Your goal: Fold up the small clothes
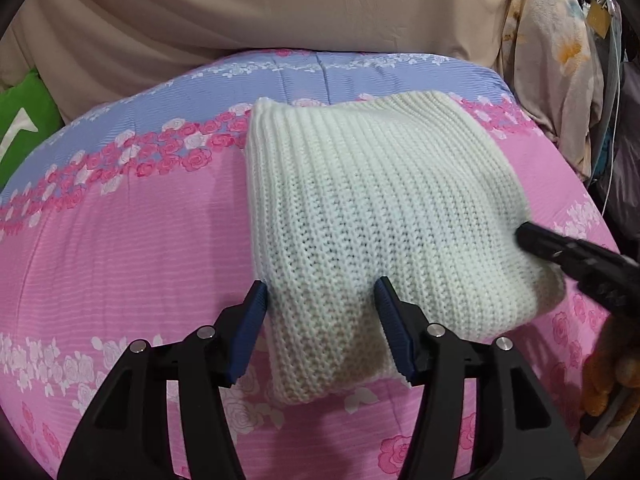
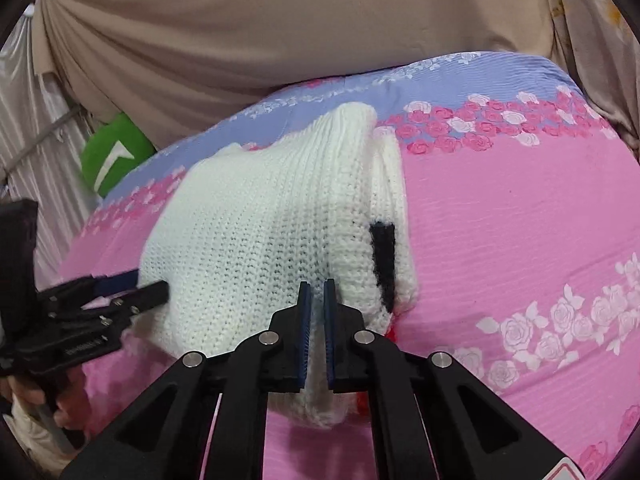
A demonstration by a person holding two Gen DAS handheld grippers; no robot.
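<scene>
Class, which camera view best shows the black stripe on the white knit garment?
The right wrist view: the black stripe runs down the white knit garment along its right side. The left wrist view shows only plain white ribbing there, no stripe.

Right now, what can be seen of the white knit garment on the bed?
The knit is white, chunky and ribbed, folded into a thick, roughly square bundle lying on the pink floral sheet. A black stripe shows on its right side, with a bit of red at the lower edge. The left tongs straddle its near corner, open. The right tongs are nearly closed at its near edge; whether they pinch fabric is unclear.
</scene>
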